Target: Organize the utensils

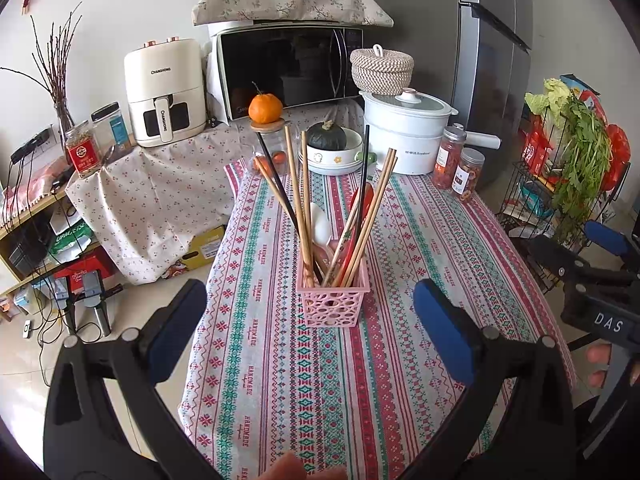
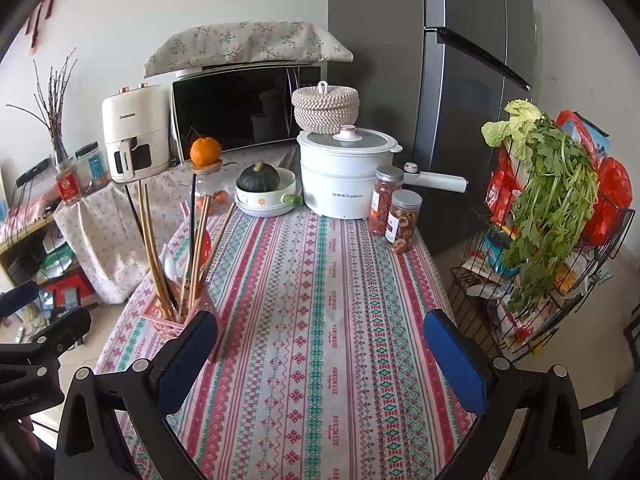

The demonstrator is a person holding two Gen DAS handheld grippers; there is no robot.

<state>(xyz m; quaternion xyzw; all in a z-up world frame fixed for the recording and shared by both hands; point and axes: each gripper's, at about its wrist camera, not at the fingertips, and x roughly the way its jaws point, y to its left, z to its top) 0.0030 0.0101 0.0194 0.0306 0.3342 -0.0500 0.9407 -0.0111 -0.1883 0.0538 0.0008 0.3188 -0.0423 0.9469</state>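
Pink basket [image 1: 333,297] stands mid-bench [image 1: 420,240], w/ chopsticks [image 1: 298,196] upright; spoons [image 1: 322,224] inside mostly hidden. Left hand-held gripper [image 1: 310,320] spread wide, empty, just short of basket. Right hand-held gripper [image 2: 320,354] also spread, empty; its left finger [image 2: 188,356] covers basket's corner.

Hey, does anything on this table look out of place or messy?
Nothing spilled or damaged. The chopsticks splay at mixed angles in the pink basket, and an orange sits balanced on a jar lid.
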